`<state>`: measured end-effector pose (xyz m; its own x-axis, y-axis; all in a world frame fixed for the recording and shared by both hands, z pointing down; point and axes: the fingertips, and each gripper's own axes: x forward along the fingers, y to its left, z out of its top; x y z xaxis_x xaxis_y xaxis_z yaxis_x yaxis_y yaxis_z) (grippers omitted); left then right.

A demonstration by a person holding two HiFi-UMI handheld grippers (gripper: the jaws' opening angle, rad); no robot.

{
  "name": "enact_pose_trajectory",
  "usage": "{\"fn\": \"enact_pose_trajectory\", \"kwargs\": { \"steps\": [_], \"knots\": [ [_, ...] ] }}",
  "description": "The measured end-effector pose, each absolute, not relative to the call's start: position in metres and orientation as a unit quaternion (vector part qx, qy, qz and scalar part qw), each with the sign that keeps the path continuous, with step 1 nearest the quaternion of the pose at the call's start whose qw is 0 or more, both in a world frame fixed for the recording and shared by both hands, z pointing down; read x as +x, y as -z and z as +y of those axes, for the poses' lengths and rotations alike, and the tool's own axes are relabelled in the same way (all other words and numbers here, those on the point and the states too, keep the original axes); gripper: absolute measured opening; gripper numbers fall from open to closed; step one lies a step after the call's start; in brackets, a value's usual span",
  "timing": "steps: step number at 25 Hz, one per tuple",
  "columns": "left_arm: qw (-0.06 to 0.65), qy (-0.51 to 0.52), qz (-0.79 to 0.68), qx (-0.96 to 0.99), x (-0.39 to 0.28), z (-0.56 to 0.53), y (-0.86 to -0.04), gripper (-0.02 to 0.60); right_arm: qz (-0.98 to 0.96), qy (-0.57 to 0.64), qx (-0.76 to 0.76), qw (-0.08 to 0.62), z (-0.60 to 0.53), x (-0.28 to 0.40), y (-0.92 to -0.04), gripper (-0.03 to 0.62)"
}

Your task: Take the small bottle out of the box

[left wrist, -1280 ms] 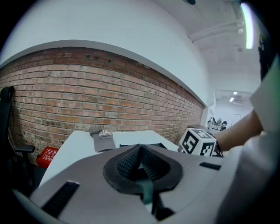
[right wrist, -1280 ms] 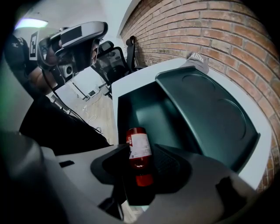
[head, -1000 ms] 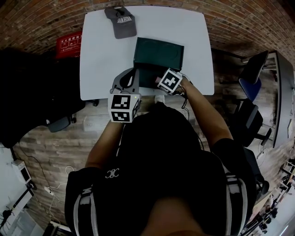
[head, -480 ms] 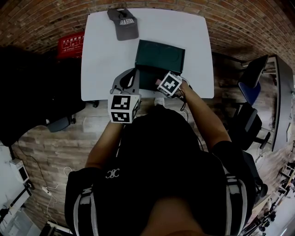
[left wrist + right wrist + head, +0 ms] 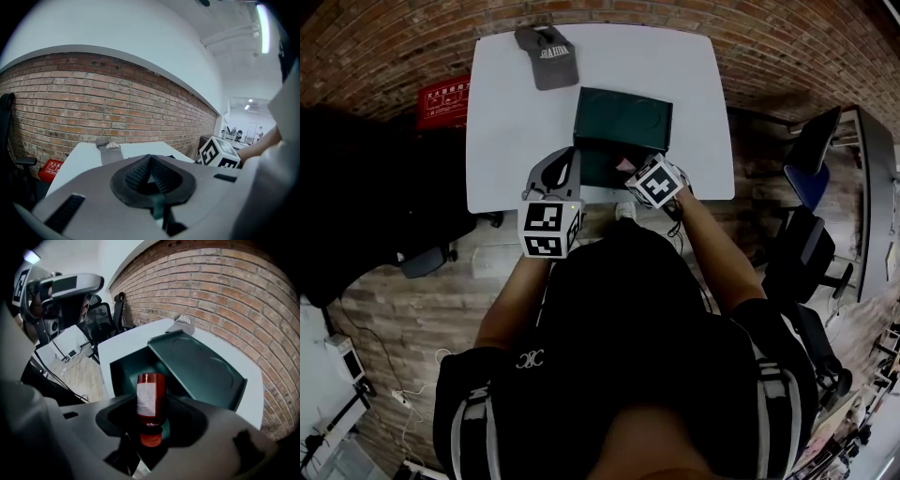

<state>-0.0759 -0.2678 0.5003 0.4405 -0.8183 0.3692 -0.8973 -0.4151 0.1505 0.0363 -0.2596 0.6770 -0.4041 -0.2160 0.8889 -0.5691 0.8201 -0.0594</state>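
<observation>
Currently my right tool (image 5: 151,420) pinches the small bottle (image 5: 151,397) over the open box (image 5: 125,376); my left tool (image 5: 150,174) is pressed together, empty. Extraction appears nearly complete.

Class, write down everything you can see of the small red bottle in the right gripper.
The small bottle is see-through red, plastic by its look, with a white label and a red cap facing the camera. The right gripper is shut on its neck end, holding it over the open dark green box. Only the gripper touches it.
</observation>
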Motion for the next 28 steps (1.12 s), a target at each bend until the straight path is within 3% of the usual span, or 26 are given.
{"fn": "enact_pose_trajectory", "kwargs": {
  "steps": [28],
  "knots": [
    [0.129, -0.119, -0.470, 0.865, -0.047, -0.255, -0.477, 0.012, -0.856, -0.085, 0.480, 0.172, -0.268, 0.048, -0.489, 0.196]
  ]
}}
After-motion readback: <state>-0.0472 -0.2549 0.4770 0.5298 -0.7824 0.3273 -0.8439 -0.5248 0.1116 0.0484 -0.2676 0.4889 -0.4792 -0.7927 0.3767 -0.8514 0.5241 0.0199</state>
